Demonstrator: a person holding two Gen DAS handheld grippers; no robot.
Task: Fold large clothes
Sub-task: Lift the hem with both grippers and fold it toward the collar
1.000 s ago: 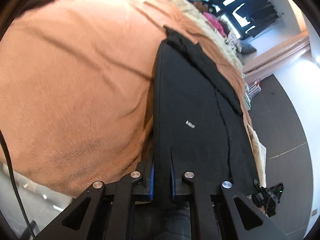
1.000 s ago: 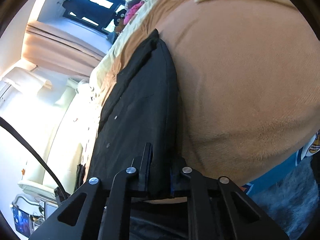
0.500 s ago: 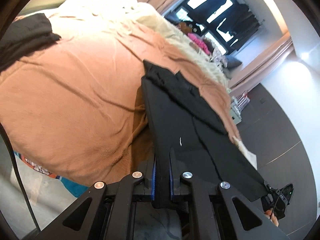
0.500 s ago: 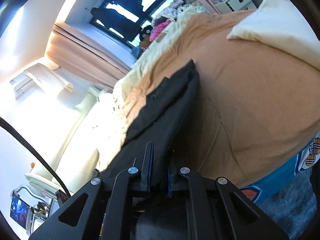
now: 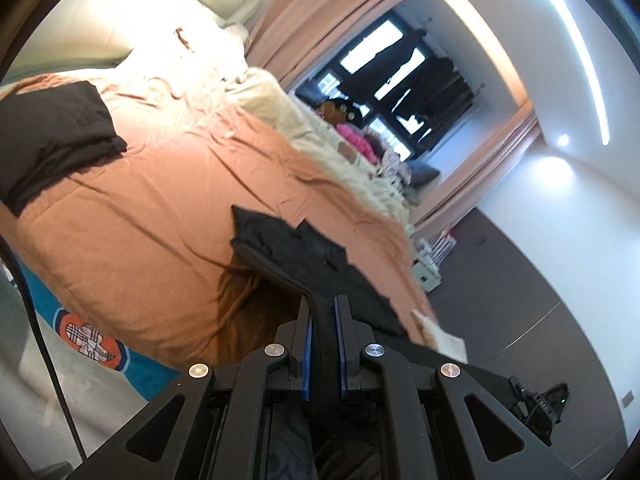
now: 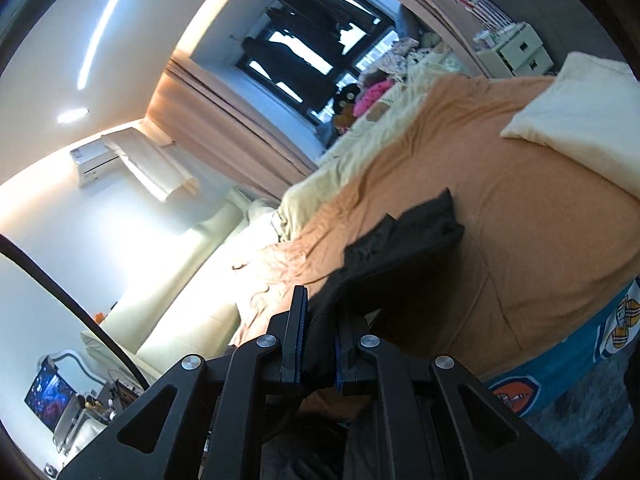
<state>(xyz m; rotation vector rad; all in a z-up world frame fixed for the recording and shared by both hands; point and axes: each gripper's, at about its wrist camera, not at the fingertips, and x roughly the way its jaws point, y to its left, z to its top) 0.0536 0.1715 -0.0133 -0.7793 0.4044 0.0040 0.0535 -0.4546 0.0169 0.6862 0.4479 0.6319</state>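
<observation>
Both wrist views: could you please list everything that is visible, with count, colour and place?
black garment: one, black, far end on the bed, near end lifted, pinched by both claws
bedcover: one, orange-brown, over the bed
folded dark clothes: one pile, black, far left of the bed
pillow: one, cream, right side of the bed
curtains: pink-beige, beside the window
drawer unit: one, pale, by the wall
left claw: black, blue pads, shut on the garment
right claw: black, shut on the garment

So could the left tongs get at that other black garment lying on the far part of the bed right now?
Probably not as things stand: the left tongs are shut on the black garment being folded, and the other black garment lies well off across the orange bedspread.
</observation>
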